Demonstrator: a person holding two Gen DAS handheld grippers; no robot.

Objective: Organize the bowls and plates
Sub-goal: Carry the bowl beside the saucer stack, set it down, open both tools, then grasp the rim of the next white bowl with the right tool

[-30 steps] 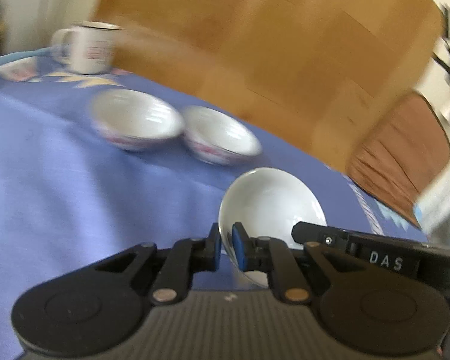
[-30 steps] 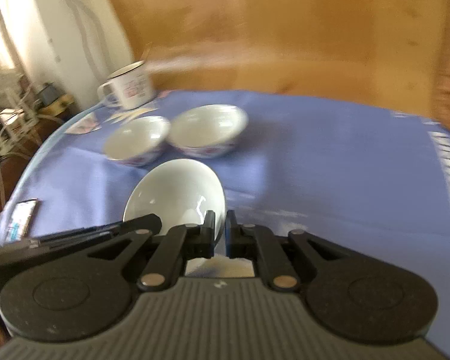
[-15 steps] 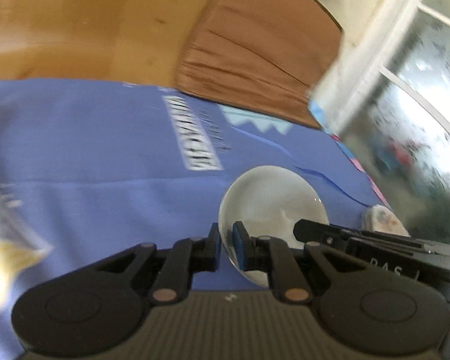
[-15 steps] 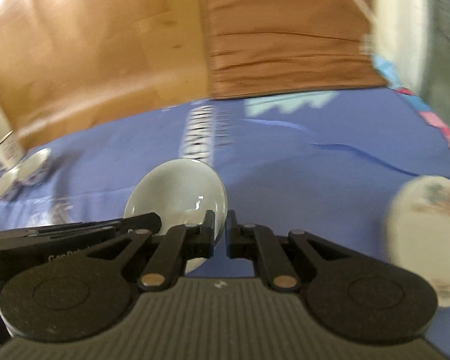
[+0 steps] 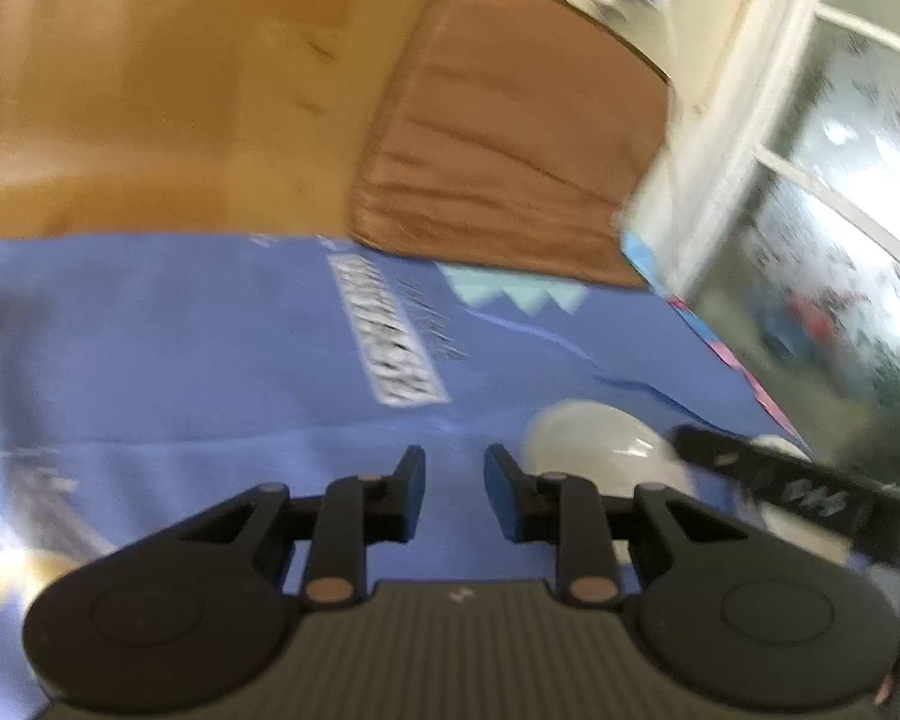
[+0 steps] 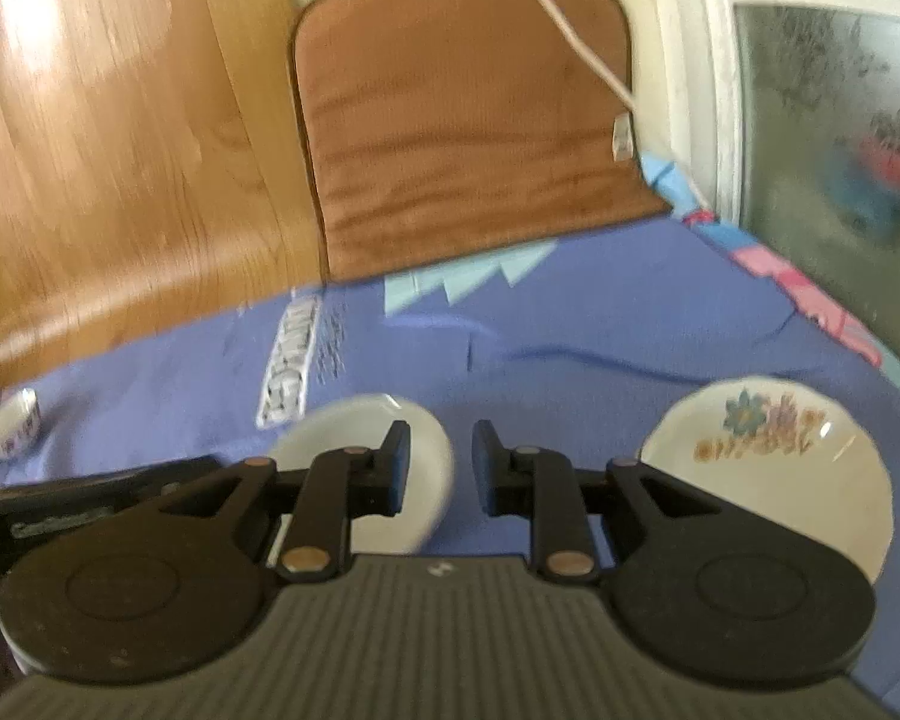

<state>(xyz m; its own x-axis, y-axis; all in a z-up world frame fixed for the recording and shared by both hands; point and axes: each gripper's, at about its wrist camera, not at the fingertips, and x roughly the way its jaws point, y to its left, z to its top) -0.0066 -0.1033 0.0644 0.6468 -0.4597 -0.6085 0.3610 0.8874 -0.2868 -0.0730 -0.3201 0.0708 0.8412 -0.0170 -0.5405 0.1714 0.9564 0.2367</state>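
Observation:
A plain white bowl [image 6: 366, 432] sits on the blue tablecloth [image 6: 570, 324], just left of my right gripper [image 6: 441, 462], which is open and empty. The same bowl [image 5: 594, 438] shows in the left wrist view, right of my left gripper [image 5: 453, 480], also open and empty. A white plate with a flower pattern [image 6: 762, 450] lies to the right of the bowl. A patterned bowl [image 6: 12, 426] shows at the far left edge.
A brown cushion [image 6: 468, 120] leans against the wall behind the table. A wooden panel [image 6: 120, 150] stands at the back left. A window [image 6: 840, 120] is on the right. The other gripper's black body [image 5: 798, 492] crosses the left wrist view.
Both grippers held the white bowl by its rim and carried it rightward across the table. Now both have opened and the bowl rests on the cloth near the flowered plate.

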